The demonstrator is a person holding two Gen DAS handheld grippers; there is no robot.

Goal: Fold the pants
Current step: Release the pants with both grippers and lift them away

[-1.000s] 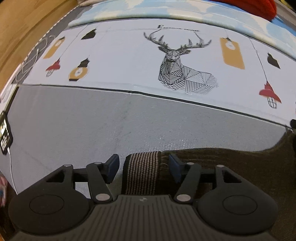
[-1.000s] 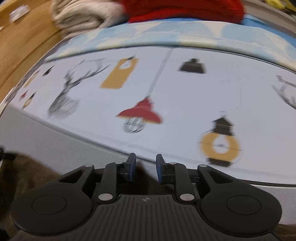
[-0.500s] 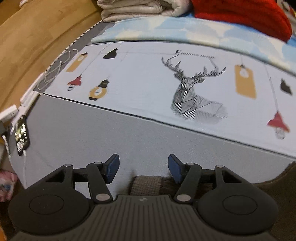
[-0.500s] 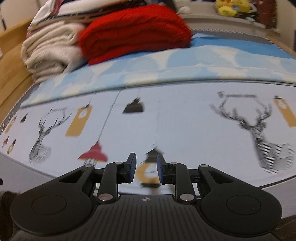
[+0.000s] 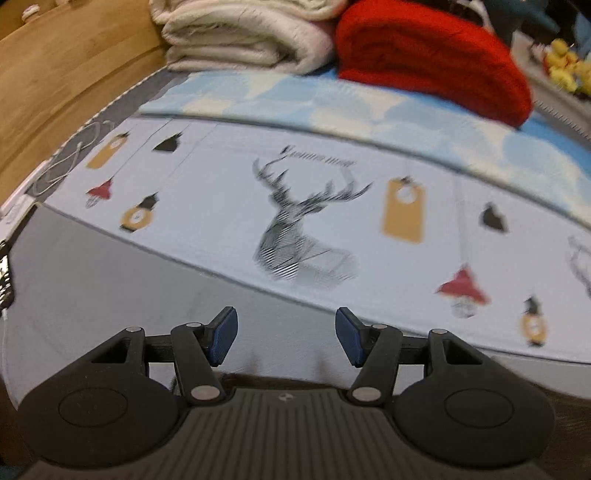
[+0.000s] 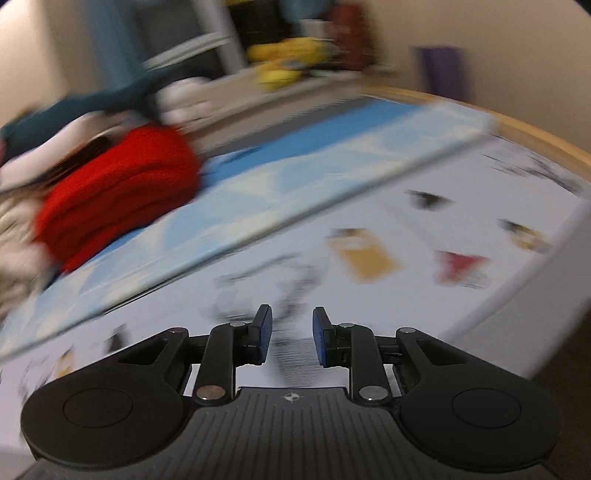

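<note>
Pants [image 5: 569, 402], soft and limp at five o'clock, want a waistband grip; left claw [image 5: 286, 338] gapes empty, right claw [image 6: 291, 338] narrowly parted, empty.

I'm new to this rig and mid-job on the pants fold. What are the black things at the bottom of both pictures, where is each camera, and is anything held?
Each picture comes from a camera on a hand-held gripper, looking along its two blue-padded fingers. The left gripper stands wide open over a grey sheet, empty; a dark strip of the pants shows just under it. The right gripper, in a blurred view, has a narrow gap with nothing between its pads. Ahead lies a deer-print bedcover, with a red blanket and a cream blanket stacked behind.
</note>
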